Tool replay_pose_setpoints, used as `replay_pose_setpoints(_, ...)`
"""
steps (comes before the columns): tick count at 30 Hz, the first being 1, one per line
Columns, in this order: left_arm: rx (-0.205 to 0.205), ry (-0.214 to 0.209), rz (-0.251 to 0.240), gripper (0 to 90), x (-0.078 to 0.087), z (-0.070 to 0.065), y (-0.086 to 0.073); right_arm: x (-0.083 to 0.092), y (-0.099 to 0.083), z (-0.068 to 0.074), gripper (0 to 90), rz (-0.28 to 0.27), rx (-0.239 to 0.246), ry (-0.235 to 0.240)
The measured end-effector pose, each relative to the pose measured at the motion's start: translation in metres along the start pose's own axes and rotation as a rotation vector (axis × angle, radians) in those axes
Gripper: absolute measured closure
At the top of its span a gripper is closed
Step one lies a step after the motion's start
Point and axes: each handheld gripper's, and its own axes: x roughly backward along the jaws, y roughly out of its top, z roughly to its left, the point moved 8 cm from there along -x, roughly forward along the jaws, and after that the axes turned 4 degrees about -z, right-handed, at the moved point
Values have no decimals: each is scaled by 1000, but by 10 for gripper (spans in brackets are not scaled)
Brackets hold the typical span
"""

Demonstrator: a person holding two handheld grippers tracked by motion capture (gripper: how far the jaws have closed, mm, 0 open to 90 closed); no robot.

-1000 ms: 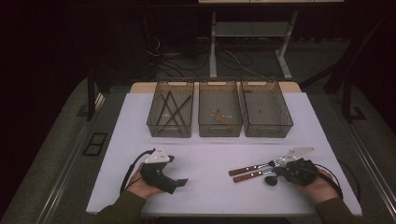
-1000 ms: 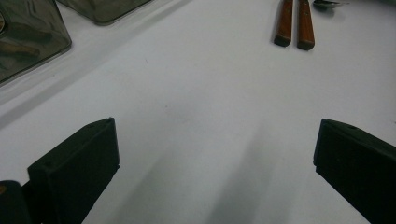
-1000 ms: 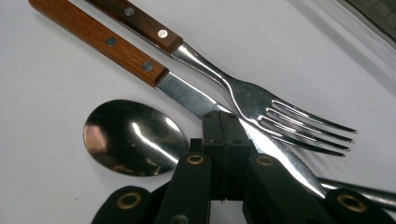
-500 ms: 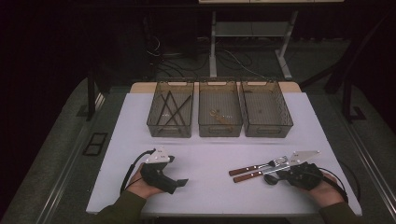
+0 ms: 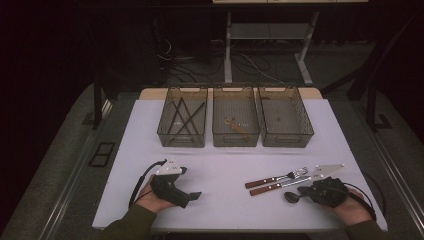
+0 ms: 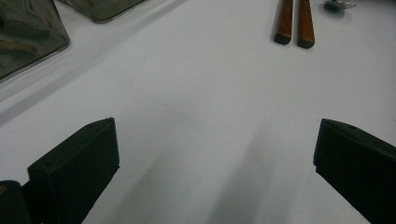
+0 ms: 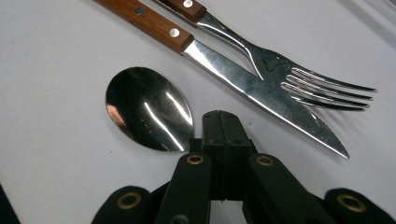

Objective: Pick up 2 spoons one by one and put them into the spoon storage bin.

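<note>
A white table (image 5: pixel 225 172) carries everything. Along its far side stand three clear bins side by side: the left bin (image 5: pixel 182 131) holds dark sticks, the middle bin (image 5: pixel 235 134) a small light-coloured item, and the right bin (image 5: pixel 285 131) looks almost bare.

On the near left, the left gripper (image 5: pixel 192 196) sits in the person's left hand with its jaws released and spread wide over bare tabletop, nothing between them.

On the near right, the right gripper (image 5: pixel 302 191) is clenched, its jaws pressed together on the handle end of a spoon (image 7: pixel 149 109). The spoon's bowl sticks out to the left of the jaw tips, low over the table.

Just beyond the spoon lie a knife (image 7: pixel 233 70) and a fork (image 7: pixel 280 65), both with wooden handles, side by side and crossing near the fork's neck. Their handles point left.
</note>
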Motion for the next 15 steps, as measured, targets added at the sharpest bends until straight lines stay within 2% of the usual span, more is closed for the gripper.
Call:
replay_pose_setpoints(3,1,-2,1,0,0,0,0,1,-1,-3,900,1,7,-15)
replay_pose_setpoints(5,1,-1,1,0,0,0,0,3,-3,-9,900,2,-6,-35)
replay_pose_setpoints(8,2,-1,1,0,0,0,0,5,-6,-14,900,0,-26,-38)
replay_pose_setpoints(15,2,-1,1,0,0,0,0,10,-11,-11,900,6,-23,-42)
